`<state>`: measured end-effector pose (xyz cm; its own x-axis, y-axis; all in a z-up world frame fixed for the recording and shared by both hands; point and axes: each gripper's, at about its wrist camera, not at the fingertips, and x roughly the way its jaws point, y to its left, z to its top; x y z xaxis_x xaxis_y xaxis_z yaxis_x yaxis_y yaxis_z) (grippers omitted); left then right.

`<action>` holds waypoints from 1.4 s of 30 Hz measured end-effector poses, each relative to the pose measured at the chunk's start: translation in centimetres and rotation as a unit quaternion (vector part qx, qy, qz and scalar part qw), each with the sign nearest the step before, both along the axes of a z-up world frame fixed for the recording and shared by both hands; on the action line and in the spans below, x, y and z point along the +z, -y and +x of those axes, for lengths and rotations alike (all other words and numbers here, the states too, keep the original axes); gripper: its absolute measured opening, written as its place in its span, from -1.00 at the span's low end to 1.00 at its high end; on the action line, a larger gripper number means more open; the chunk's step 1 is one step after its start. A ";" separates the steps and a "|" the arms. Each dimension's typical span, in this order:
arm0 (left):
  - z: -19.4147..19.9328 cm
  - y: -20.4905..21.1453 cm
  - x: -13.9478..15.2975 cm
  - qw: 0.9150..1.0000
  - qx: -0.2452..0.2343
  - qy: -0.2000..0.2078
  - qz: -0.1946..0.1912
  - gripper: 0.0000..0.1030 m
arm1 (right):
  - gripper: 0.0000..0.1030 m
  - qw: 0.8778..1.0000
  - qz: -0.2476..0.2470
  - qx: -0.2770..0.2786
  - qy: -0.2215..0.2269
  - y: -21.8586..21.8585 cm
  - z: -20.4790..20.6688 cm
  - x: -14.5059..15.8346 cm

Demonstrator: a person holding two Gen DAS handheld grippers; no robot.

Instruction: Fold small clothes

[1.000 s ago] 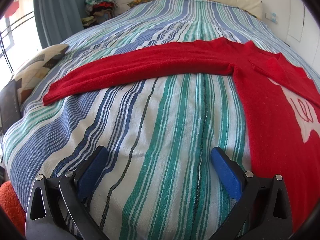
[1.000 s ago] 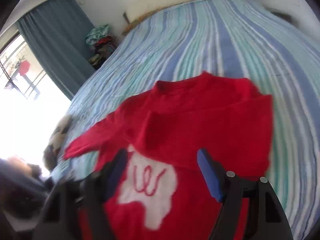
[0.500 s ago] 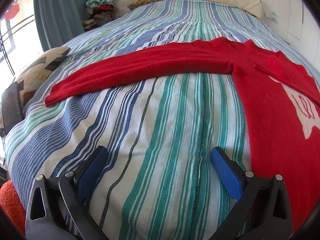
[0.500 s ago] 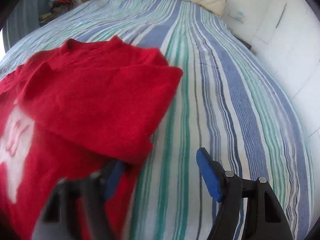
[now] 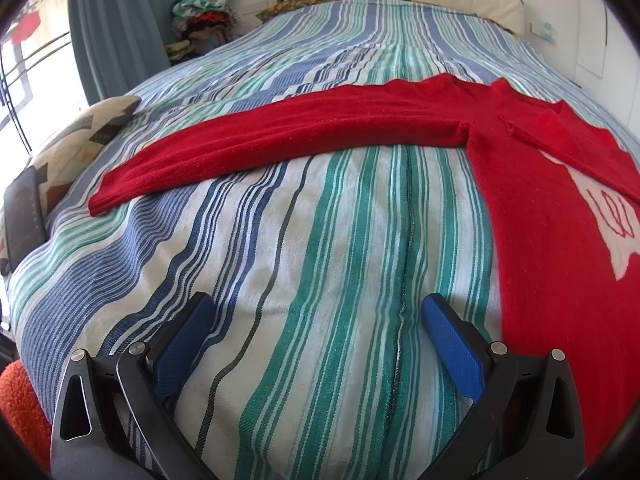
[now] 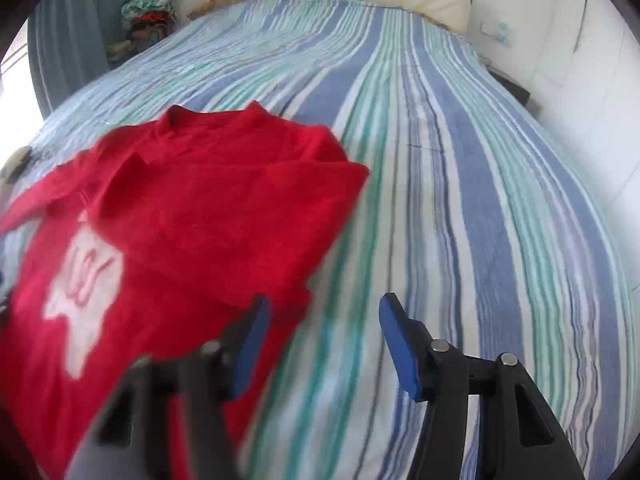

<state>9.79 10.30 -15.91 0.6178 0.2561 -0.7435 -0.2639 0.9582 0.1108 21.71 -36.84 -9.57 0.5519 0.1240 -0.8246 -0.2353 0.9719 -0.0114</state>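
Nearest, the left gripper (image 5: 314, 320) stands wide open over bare striped bedspread (image 5: 320, 240), holding nothing. The right gripper (image 6: 324, 320) is closing, its jaws part-open with only bedspread between them; its left finger is blurred and seems to overlap the red sweater (image 6: 192, 216). Beyond, the left view alone shows one sleeve (image 5: 280, 136) stretched out flat; the right view alone shows the other side folded over the body. A clothes pile (image 5: 202, 16) sits farthest.

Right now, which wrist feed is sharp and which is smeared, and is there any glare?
Left wrist view: sharp; sweater sleeve crisp, left gripper clear, window blown out. Right wrist view: motion-blurred; one finger of the closing right gripper smeared, nothing between them, sweater soft. Both bend at the edges.
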 end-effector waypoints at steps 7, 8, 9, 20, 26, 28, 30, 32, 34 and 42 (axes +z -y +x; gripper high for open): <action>-0.5 -0.1 0.1 1.000 -0.005 0.002 -0.007 0.99 | -0.43 0.997 -0.010 -0.006 -0.071 -3.1 2.8 -4.7; -0.6 -0.1 0.1 1.000 -0.005 0.002 -0.007 0.99 | -0.45 0.998 0.004 -0.013 -0.064 -2.6 2.5 -4.8; -0.6 0.0 0.1 1.000 -0.005 0.003 -0.006 0.99 | -0.52 0.998 0.001 -0.025 -0.057 -2.4 2.4 -4.4; -0.1 0.1 0.0 1.000 0.002 -0.002 -0.003 0.99 | -0.44 0.970 0.023 0.239 -0.025 -19.3 -0.1 3.5; -0.3 -0.1 0.0 1.000 -0.001 0.002 -0.006 0.99 | -0.44 0.962 -0.024 0.268 -0.044 -27.4 2.6 0.0; -0.3 -0.1 0.0 1.000 -0.001 0.001 -0.007 0.99 | -0.45 0.964 -0.039 0.256 -0.052 -28.2 3.6 -1.3; -0.2 -0.1 -0.1 1.000 -0.001 0.000 -0.007 0.99 | -0.47 0.967 -0.050 0.242 -0.057 -28.5 4.7 -2.3; -0.2 -0.1 -0.1 1.000 -0.001 -0.001 -0.007 0.99 | -0.73 0.971 -0.054 0.224 -0.067 -28.1 5.6 -3.2; -0.2 -0.1 -0.1 1.000 -0.001 -0.001 -0.007 0.99 | -0.90 0.972 -0.036 0.221 -0.066 -27.3 5.6 -3.0; 0.0 0.1 -0.1 1.000 0.001 -0.001 -0.002 0.99 | -0.50 0.960 0.004 0.274 -0.059 -25.6 2.6 -2.1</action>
<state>9.84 10.24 -16.01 0.6163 0.2550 -0.7451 -0.2656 0.9580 0.1081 24.29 -11.23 -11.67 0.3042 0.3763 -0.8751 -0.7110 0.7011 0.0543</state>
